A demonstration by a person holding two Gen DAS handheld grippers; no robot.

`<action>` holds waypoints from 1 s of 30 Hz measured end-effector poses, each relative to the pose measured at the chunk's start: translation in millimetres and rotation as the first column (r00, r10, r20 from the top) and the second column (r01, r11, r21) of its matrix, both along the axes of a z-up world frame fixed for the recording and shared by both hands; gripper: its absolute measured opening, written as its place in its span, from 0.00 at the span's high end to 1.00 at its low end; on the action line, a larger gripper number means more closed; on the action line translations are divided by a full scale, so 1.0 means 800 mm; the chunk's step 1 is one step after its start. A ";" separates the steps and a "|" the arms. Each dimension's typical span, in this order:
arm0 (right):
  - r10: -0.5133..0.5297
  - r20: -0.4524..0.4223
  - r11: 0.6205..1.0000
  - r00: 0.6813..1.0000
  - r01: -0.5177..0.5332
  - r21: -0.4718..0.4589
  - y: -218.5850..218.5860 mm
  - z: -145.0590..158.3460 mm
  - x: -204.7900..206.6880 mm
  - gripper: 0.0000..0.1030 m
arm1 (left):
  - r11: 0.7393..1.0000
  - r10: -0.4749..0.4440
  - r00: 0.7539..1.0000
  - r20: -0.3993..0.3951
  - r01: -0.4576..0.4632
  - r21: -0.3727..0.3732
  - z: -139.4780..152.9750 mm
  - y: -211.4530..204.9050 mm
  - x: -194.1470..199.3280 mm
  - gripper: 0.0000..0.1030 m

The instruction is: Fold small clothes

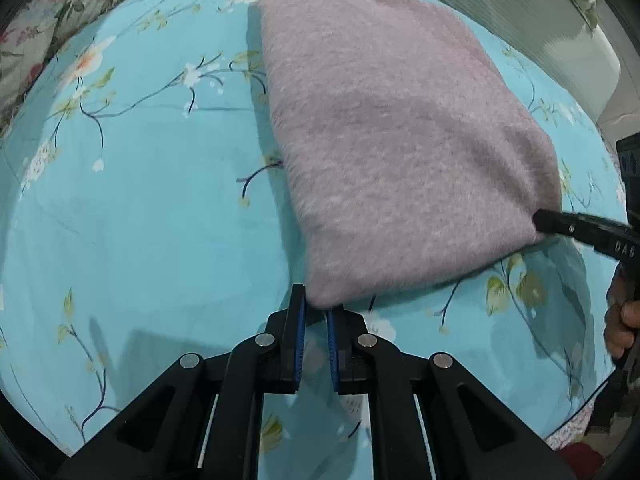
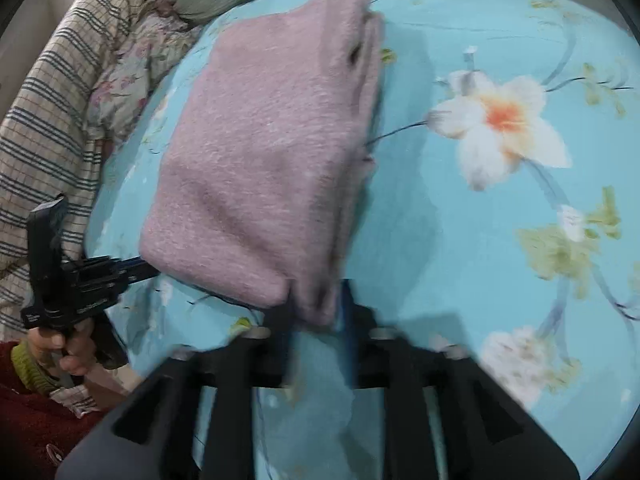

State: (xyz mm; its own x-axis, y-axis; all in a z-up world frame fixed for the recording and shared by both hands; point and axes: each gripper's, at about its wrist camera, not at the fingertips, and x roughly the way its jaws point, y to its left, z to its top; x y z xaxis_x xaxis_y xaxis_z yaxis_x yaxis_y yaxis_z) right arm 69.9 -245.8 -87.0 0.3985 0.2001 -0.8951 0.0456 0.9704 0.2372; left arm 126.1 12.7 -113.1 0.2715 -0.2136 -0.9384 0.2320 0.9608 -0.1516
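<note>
Both grippers at the near corners of a folded pink garment on the bed.

Left gripper point(image 1: 316, 316) points steeply down, jaws nearly closed, pinching the garment's near corner between blue pads point(image 1: 301, 320). Right gripper point(image 2: 316, 312), also angled down, blurred; a fold of cloth sits between its jaws, but whether they press on it I cannot tell. In the left wrist view its fingertip meets the garment's right corner, a hand point(image 1: 622, 320) gripping the handle behind. Pink garment point(image 1: 392, 128) lies folded, stretching away across the blue floral bedsheet point(image 1: 140, 200). Beyond: striped cloth point(image 2: 48, 120).
</note>
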 end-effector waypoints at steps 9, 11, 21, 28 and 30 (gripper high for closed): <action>-0.062 0.249 0.997 0.966 0.047 0.065 0.017 0.085 0.015 0.53 | 0.986 -0.041 0.999 0.025 0.044 -0.158 0.047 0.037 -0.014 0.91; -0.053 0.232 0.992 0.971 0.025 0.125 0.030 0.078 0.042 0.53 | 0.981 -0.058 0.997 0.052 0.066 -0.180 0.058 0.021 -0.004 0.91; -0.211 0.087 0.975 0.974 0.202 0.096 -0.012 -0.014 0.091 1.00 | 0.971 -0.158 0.987 0.002 0.156 -0.182 0.002 -0.026 0.024 0.91; -0.210 0.090 0.977 0.974 0.205 0.060 -0.004 0.007 0.085 1.00 | 0.968 -0.192 0.981 -0.006 0.188 -0.165 0.009 -0.025 0.028 0.91; -0.195 0.131 0.981 0.972 0.191 0.043 0.007 0.026 0.089 1.00 | 0.965 -0.203 0.979 -0.019 0.197 -0.170 0.018 -0.031 0.032 0.90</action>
